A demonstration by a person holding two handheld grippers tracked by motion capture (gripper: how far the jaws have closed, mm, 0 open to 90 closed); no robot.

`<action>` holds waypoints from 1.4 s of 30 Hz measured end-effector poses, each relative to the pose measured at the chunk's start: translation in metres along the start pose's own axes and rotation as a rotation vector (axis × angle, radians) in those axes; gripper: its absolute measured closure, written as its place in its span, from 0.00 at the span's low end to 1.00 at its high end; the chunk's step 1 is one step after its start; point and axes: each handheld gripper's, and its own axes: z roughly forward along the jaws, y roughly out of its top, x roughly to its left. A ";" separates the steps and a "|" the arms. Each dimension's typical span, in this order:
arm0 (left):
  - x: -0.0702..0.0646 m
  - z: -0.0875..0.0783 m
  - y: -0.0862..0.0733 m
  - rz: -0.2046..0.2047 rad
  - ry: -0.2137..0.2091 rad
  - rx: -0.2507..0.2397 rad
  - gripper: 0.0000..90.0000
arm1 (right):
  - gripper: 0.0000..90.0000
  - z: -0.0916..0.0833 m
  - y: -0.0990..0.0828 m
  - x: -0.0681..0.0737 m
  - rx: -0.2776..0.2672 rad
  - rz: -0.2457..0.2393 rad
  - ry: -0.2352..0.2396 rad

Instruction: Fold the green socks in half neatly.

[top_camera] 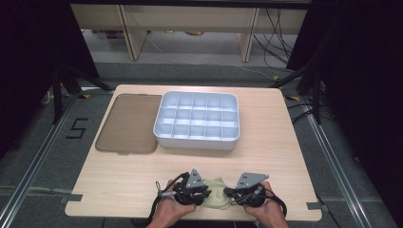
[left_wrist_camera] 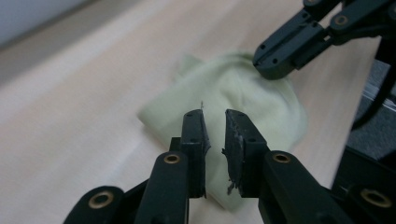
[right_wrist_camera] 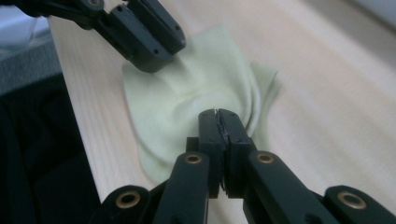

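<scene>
A pale yellow-green cloth (top_camera: 217, 193) lies crumpled at the six o'clock edge of the wooden surface (top_camera: 266, 137), between the two grippers. In the left gripper view the cloth (left_wrist_camera: 243, 93) spreads out ahead of the jaws, bunched into soft folds; in the right gripper view the cloth (right_wrist_camera: 196, 93) runs from under the jaws toward twelve o'clock.

The left gripper (top_camera: 205, 192) sits at the cloth's nine o'clock side, held low over the surface by the left hand (top_camera: 168, 211), which comes in from six o'clock. In its own view the left gripper (left_wrist_camera: 215, 116) has its jaws a narrow gap apart over the near part of the cloth; whether any fabric lies between them cannot be told. The right gripper (top_camera: 228, 192) meets the cloth at its three o'clock side, with the right hand (top_camera: 268, 211) behind it. In its own view the right gripper (right_wrist_camera: 218, 114) has its jaws pressed together, with folds of cloth gathering toward the tips; whether fabric is pinched between them cannot be told.

The cloth lies close to the surface's near edge, with little room behind it. Toward twelve o'clock a broad band of bare wood stays open up to a white compartment tray (top_camera: 197, 139). A flat brown lid (top_camera: 128, 124) lies just beside the tray at its nine o'clock side.
</scene>
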 end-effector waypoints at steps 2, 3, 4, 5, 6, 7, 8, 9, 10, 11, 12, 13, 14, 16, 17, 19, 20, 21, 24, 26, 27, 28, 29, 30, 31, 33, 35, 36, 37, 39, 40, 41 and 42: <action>0.010 0.002 0.009 0.007 0.012 -0.020 0.86 | 0.99 -0.002 0.007 -0.003 -0.018 -0.009 -0.015; 0.010 0.002 0.009 0.007 0.012 -0.020 0.86 | 0.99 -0.002 0.007 -0.003 -0.018 -0.009 -0.015; 0.014 0.005 0.009 0.023 0.032 -0.014 0.86 | 0.99 -0.001 0.010 -0.005 -0.022 -0.014 -0.022; 0.017 0.009 0.009 0.004 0.031 -0.005 0.86 | 0.99 0.001 0.012 -0.007 -0.015 -0.020 -0.020; 0.021 0.015 0.008 -0.021 0.019 -0.003 0.87 | 0.99 0.008 0.014 -0.010 -0.003 -0.028 -0.028; 0.021 0.015 0.008 -0.021 0.019 -0.003 0.87 | 0.99 0.012 0.015 -0.012 0.010 -0.030 -0.028; 0.020 0.018 0.007 -0.019 0.026 0.008 0.87 | 0.99 0.012 0.015 -0.012 0.010 -0.030 -0.028; 0.020 0.020 0.007 0.005 0.030 0.015 0.87 | 0.99 0.015 0.014 -0.013 0.027 -0.032 -0.030; 0.020 0.020 0.006 0.031 0.041 0.020 0.87 | 1.00 0.018 0.013 -0.014 0.025 -0.038 -0.040; 0.020 0.020 0.006 0.037 0.030 0.020 0.87 | 1.00 0.017 0.014 -0.015 0.038 -0.026 -0.031; 0.018 0.017 0.006 0.011 0.034 0.004 0.86 | 0.99 0.015 0.013 -0.016 0.035 -0.030 -0.035; 0.018 0.017 0.006 0.011 0.034 0.004 0.86 | 0.99 0.014 0.013 -0.015 0.034 -0.014 -0.031; 0.017 0.012 0.006 -0.008 0.034 -0.013 0.85 | 0.99 0.013 0.013 -0.015 0.024 -0.013 -0.029; 0.018 0.007 0.006 0.006 0.033 -0.018 0.84 | 0.99 0.012 0.013 -0.014 0.023 -0.010 -0.029; 0.016 0.004 0.005 -0.007 0.029 -0.026 0.82 | 0.99 0.010 0.014 -0.014 0.013 -0.015 -0.035; 0.014 -0.004 0.001 -0.020 0.030 -0.032 0.79 | 0.99 0.008 0.015 -0.014 -0.002 -0.013 -0.034; 0.014 -0.011 -0.003 -0.010 0.028 -0.038 0.79 | 0.99 0.006 0.015 -0.013 -0.012 -0.016 -0.036; 0.014 -0.011 -0.003 -0.010 0.028 -0.038 0.78 | 0.99 0.006 0.015 -0.013 -0.012 -0.016 -0.036; 0.008 -0.016 -0.009 -0.026 0.007 -0.048 0.78 | 0.98 0.004 0.014 -0.012 -0.008 -0.015 -0.029; 0.005 -0.018 -0.012 -0.013 -0.001 -0.021 0.75 | 0.98 0.004 0.014 -0.012 -0.019 -0.018 -0.032; 0.003 -0.018 -0.014 -0.031 0.002 -0.016 0.75 | 0.98 0.004 0.014 -0.012 -0.019 -0.018 -0.032; 0.001 -0.018 -0.017 -0.053 -0.009 -0.007 0.69 | 0.98 0.003 0.014 -0.011 -0.023 -0.014 -0.031; 0.001 -0.018 -0.017 -0.053 -0.009 -0.007 0.66 | 0.98 0.003 0.014 -0.011 -0.023 -0.014 -0.031; 0.000 -0.017 -0.019 -0.093 -0.013 0.007 0.63 | 0.98 0.001 0.014 -0.011 -0.024 -0.015 -0.030; 0.000 -0.017 -0.019 -0.093 -0.013 0.007 0.61 | 0.98 0.001 0.014 -0.011 -0.024 -0.015 -0.030; 0.003 -0.017 -0.019 -0.103 -0.020 0.032 0.54 | 0.98 0.000 0.013 -0.011 -0.029 -0.022 -0.023; 0.002 -0.014 -0.019 -0.182 -0.022 0.020 0.52 | 0.98 -0.001 0.013 -0.011 -0.028 -0.013 -0.029; 0.003 -0.015 -0.019 -0.182 -0.020 0.026 0.50 | 0.98 -0.001 0.012 -0.011 -0.033 -0.019 -0.028; 0.004 -0.016 -0.018 -0.185 -0.025 0.036 0.50 | 0.98 -0.001 0.012 -0.011 -0.033 -0.019 -0.028; 0.004 -0.014 -0.017 -0.204 -0.026 0.039 0.49 | 0.98 0.000 0.012 -0.011 -0.037 -0.015 -0.026; 0.004 -0.014 -0.016 -0.209 -0.025 0.044 0.49 | 0.97 -0.001 0.012 -0.011 -0.033 -0.006 -0.022; 0.004 -0.013 -0.016 -0.233 -0.024 0.038 0.49 | 0.97 -0.001 0.012 -0.011 -0.032 -0.003 -0.025; 0.006 -0.012 -0.016 -0.219 -0.025 0.049 0.49 | 0.97 -0.001 0.012 -0.011 -0.032 -0.003 -0.026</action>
